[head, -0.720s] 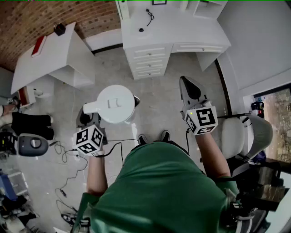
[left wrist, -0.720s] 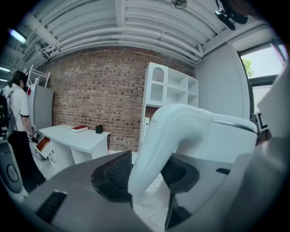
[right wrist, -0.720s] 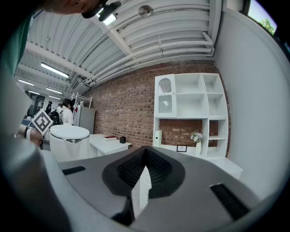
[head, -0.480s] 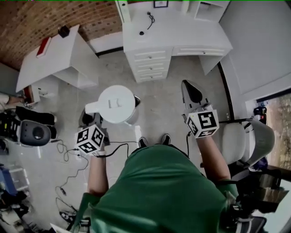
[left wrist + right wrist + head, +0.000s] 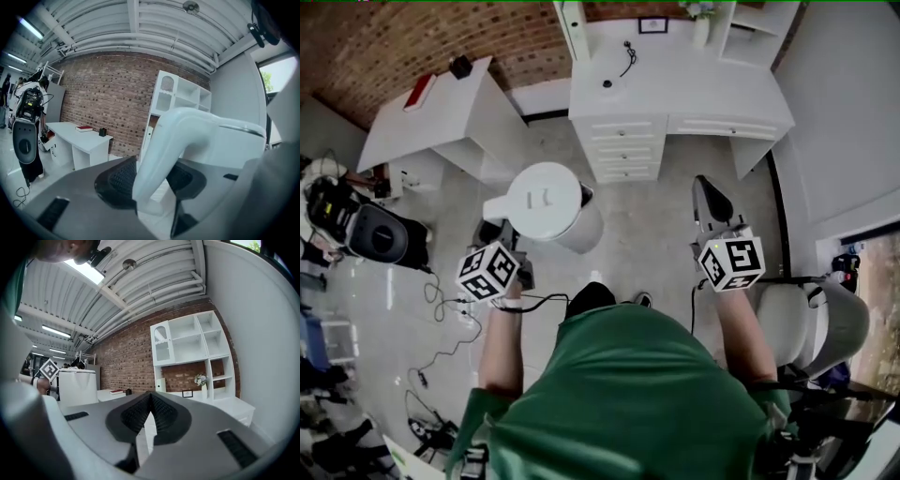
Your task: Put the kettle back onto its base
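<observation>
Grey floor (image 5: 647, 202): the person stands on it in a green shirt (image 5: 628, 394), facing the counter. Black cables (image 5: 441, 319) trail across it to the person's left.

White counter with a drawer stack (image 5: 712, 84): stands against the brick wall (image 5: 356, 47) directly ahead. A dark cord and a small dark round item lie towards its far left corner; what they are cannot be told.

White side counter (image 5: 422, 127): set at an angle left of the main one, carrying a flat red book (image 5: 419, 91) near its far edge.

Pale grey swivel chair (image 5: 811, 319): at the person's right, near the right arm.

White plastic kettle (image 5: 546, 202): off any counter, held upright above the floor, just short of the main counter's near left corner. Lid closed, handle towards the person's left. No base is under it.

Left tool (image 5: 504, 242): angled slightly downward and clamped on the kettle's curved handle. In the left gripper view the handle (image 5: 173, 140) runs down between the two ribbed pads, filling the left tool (image 5: 154, 171) at a wide setting.

Right tool (image 5: 710, 197): held level over the floor, well apart from the kettle. In the right gripper view the pads of the right tool (image 5: 150, 404) meet at the tips with nothing between them.
</observation>
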### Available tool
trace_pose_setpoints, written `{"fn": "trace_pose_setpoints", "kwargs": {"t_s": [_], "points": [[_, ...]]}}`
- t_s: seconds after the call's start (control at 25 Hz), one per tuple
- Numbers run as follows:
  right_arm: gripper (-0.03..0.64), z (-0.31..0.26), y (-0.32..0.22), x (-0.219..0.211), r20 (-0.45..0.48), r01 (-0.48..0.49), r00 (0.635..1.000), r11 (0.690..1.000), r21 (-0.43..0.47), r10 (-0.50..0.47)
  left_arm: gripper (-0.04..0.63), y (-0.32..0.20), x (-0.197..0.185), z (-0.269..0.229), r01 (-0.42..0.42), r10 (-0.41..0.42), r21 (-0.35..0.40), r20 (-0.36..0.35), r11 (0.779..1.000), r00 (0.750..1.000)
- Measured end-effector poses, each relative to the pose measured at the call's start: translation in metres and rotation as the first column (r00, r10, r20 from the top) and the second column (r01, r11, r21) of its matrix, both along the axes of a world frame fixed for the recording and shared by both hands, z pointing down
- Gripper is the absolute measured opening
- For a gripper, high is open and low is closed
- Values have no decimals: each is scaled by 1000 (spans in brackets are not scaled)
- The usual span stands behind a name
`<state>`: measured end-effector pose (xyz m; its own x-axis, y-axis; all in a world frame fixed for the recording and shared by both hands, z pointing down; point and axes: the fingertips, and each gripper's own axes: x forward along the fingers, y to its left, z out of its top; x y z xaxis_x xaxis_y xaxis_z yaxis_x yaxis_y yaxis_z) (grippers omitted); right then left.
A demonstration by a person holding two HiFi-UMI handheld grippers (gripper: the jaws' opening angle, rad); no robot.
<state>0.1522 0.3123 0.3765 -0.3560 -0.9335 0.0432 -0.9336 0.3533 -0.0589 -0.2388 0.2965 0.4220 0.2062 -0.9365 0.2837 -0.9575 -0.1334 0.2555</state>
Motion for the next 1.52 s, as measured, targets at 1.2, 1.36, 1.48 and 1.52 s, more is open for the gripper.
{"fn": "trace_pose_setpoints", "kwargs": {"t_s": [1.2, 1.36, 1.48, 1.52], "points": [[21, 32, -200, 20, -45, -193, 981, 974, -123, 188, 196, -265, -1, 31, -102, 102, 4, -52, 995, 993], [21, 31, -222, 5, -73, -204, 978, 972, -121, 196, 196, -291, -20, 40, -104, 103, -6, -64, 995, 993], [21, 30, -238, -5, -84, -217, 975, 968, -123, 208, 196, -314, -30, 42, -108, 107, -4, -63, 994, 992], [21, 31, -243, -9, -89, -217, 974, 968, -127, 206, 196, -320, -32, 43, -108, 107, -4, -63, 994, 992]]}}
